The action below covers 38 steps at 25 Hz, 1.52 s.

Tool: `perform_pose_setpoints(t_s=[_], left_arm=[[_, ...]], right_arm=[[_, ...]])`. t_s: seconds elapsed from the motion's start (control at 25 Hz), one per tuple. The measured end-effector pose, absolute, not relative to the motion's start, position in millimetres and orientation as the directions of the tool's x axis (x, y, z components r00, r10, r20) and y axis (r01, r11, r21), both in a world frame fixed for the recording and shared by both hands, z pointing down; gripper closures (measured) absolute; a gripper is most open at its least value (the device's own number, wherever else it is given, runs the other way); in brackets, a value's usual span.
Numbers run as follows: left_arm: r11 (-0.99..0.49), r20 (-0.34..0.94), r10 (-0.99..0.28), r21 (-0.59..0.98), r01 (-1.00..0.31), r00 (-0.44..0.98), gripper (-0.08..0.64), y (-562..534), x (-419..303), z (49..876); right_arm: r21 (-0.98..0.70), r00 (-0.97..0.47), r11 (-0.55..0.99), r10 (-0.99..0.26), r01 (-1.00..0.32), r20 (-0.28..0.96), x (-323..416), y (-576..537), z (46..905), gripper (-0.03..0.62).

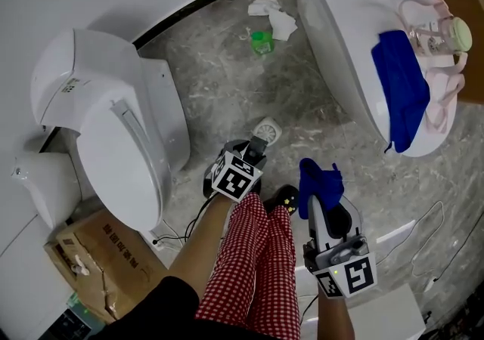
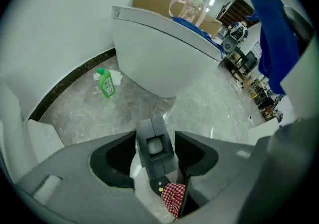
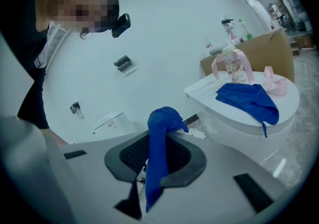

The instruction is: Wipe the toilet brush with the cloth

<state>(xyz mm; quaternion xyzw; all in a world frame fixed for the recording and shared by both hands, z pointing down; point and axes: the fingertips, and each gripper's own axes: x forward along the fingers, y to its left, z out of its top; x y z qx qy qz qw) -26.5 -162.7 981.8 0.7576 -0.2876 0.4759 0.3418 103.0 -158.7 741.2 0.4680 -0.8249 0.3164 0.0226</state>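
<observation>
Blue knitted cloth [image 3: 159,123]: pinched in right claw [image 3: 153,157].
Grey-handled toilet brush [image 2: 155,138]: clamped by left claw [image 2: 155,152].
Wiping: probably best to wrap cloth round handle and stroke lengthwise.

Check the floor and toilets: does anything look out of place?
Yes. A green bottle and crumpled white paper sit loose on the floor by the wall, like litter. A blue cloth and pink bag are draped over a toilet lid, odd storage.
</observation>
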Motion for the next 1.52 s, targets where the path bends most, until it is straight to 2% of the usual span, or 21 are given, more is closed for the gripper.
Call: perform_pose_setpoints(t_s=[0.92,1.36,1.52], left_arm=[[-0.542,0.978,-0.033,0.158,-0.825,0.208,0.328,-177,-34,1014],[-0.497,0.977,0.032,0.199,-0.844,0.212,0.328,-177,-28,1024],[-0.475,0.977,-0.001,0.187,-0.86,0.213,0.328,-178,-33,1031]], right_arm=[[-0.509,-0.507,0.286,-0.779,-0.812,0.37,127,-155,752,0.523],[-0.514,-0.486,0.253,-0.782,-0.82,0.39,132,-145,753,0.523],[-0.511,-0.482,0.248,-0.782,-0.823,0.395,134,-142,754,0.523]])
